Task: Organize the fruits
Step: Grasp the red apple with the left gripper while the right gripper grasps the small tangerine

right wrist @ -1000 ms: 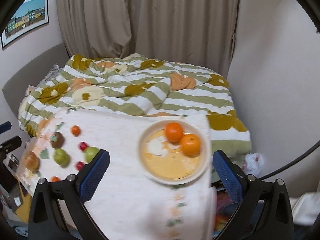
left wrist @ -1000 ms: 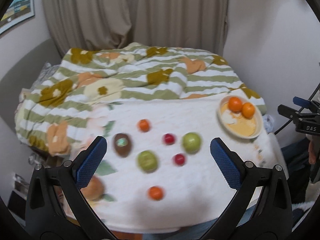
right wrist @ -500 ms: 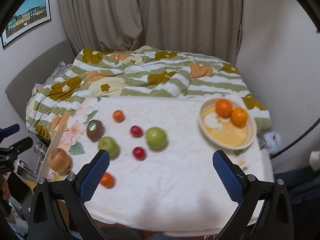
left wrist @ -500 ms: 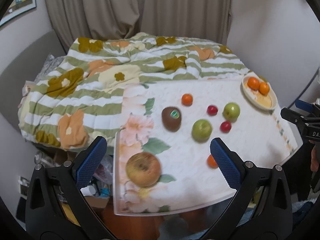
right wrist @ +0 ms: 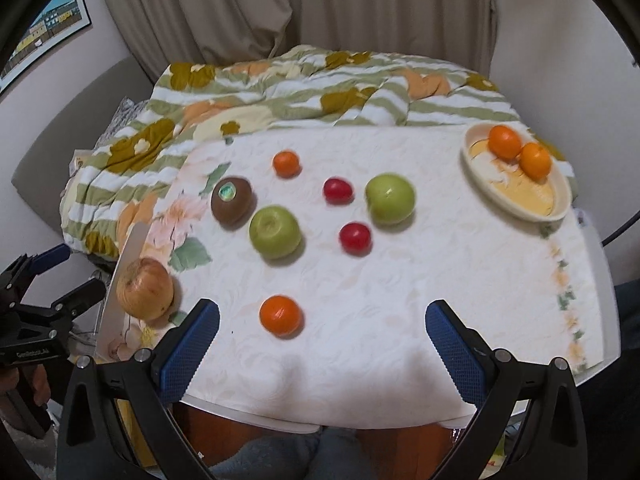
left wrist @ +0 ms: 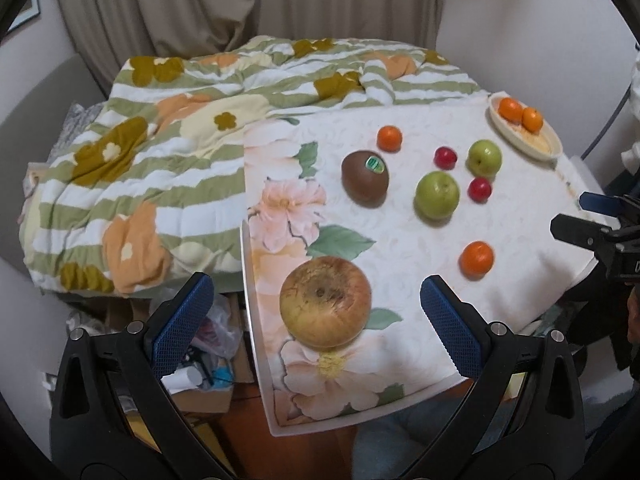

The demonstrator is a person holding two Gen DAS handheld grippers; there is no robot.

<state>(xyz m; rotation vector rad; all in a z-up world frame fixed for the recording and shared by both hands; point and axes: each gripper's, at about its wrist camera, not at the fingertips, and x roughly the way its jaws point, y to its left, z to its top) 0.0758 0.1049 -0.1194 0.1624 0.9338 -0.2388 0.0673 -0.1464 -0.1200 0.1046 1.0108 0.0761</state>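
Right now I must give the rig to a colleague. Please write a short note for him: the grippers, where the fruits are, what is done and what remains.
Left gripper: open, holds nothing, the big yellowish apple lies between its fingers in its camera view.
Right gripper: open, holds nothing, above the table's near edge.
Done: two oranges lie in the plate at the far right.
Left on the tablecloth: big apple, kiwi, two green apples, two small red fruits, two oranges.
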